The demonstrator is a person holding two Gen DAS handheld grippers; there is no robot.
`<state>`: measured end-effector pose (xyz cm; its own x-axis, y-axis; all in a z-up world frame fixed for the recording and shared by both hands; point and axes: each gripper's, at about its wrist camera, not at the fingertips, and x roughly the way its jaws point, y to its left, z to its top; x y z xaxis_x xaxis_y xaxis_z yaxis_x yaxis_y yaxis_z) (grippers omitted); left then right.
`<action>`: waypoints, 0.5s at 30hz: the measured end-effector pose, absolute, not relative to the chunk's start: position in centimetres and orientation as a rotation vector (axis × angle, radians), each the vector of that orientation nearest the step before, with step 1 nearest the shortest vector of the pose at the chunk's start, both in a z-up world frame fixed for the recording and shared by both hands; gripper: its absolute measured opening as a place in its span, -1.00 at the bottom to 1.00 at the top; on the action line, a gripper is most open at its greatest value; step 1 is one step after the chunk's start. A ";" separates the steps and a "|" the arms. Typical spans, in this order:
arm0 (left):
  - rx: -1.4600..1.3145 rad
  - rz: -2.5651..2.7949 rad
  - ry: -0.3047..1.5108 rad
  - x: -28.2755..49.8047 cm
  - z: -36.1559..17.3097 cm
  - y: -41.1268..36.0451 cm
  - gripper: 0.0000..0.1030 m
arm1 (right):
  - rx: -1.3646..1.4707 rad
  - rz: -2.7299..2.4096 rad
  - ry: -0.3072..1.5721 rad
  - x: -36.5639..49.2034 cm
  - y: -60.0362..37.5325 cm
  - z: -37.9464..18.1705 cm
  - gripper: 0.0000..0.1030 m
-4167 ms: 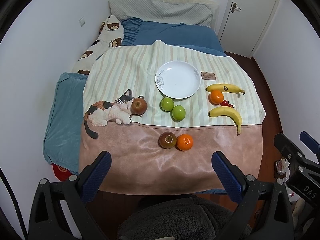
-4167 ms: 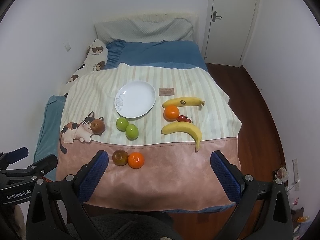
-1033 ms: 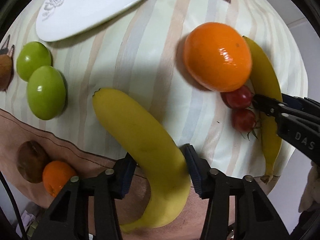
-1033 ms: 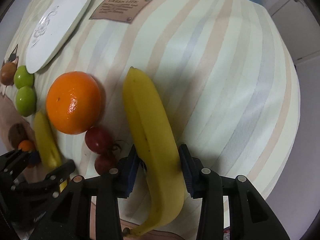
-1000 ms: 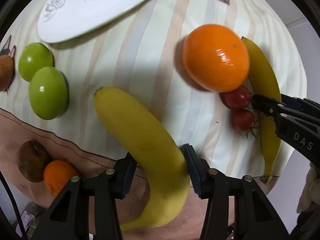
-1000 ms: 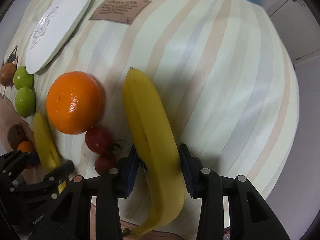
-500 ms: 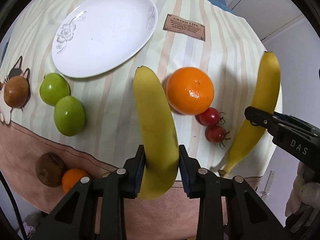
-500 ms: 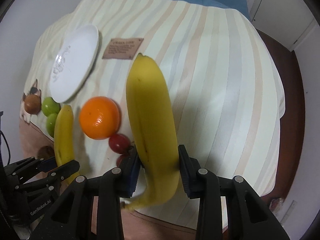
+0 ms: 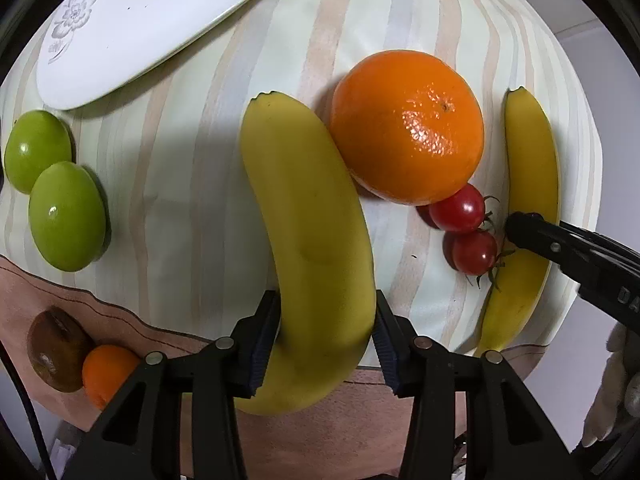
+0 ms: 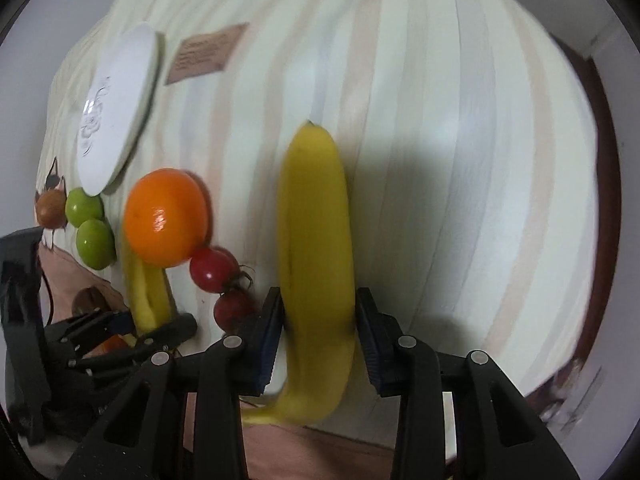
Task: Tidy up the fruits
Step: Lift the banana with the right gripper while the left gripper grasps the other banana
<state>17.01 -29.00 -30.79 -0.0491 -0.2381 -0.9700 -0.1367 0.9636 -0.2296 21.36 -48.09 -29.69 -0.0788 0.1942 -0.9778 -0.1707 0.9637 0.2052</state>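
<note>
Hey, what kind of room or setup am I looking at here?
Probably a home, though the room type is unclear: a striped cloth bearing fruit and a white plate, with dark wood flooring beyond its edge.

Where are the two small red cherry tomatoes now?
In the left wrist view the two small red cherry tomatoes lie right of centre on the striped cloth, below the large orange, between both yellow bananas.

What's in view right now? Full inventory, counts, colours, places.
bananas: 2, yellow, one in the left tool, one in the right tool
large orange: 1, orange, between the bananas
cherry tomatoes: 2, red, beside the large orange
green fruits: 2, green, below the plate
plate: 1, white, far left, empty
brown fruit: 1, brown, near edge
small orange: 1, orange, touching it
cloth: 1, striped
left tool: jaws opening, banana between
right tool: jaws opening, banana between
</note>
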 end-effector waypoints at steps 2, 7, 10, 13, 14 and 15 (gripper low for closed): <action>-0.263 -0.065 1.601 17.2 -30.5 -30.3 -0.31 | 0.035 0.279 1.621 21.2 -48.3 -30.1 -0.22; -0.195 -0.054 1.531 15.4 -28.7 -31.5 -0.36 | -0.037 0.269 1.552 19.7 -48.1 -29.2 -0.27; -0.225 -0.052 1.507 14.5 -27.7 -31.5 -0.38 | -0.022 0.286 1.521 18.9 -48.6 -28.3 -0.28; -0.249 -0.052 1.469 13.7 -26.0 -30.9 -0.42 | 0.021 0.299 1.492 18.4 -49.4 -26.9 -0.28; -0.260 -0.054 1.457 13.4 -25.4 -30.7 -0.43 | 0.031 0.302 1.476 18.2 -49.8 -26.3 -0.29; -0.269 -0.063 1.440 13.0 -24.6 -30.6 -0.43 | 0.035 0.305 1.464 18.1 -50.2 -25.6 -0.29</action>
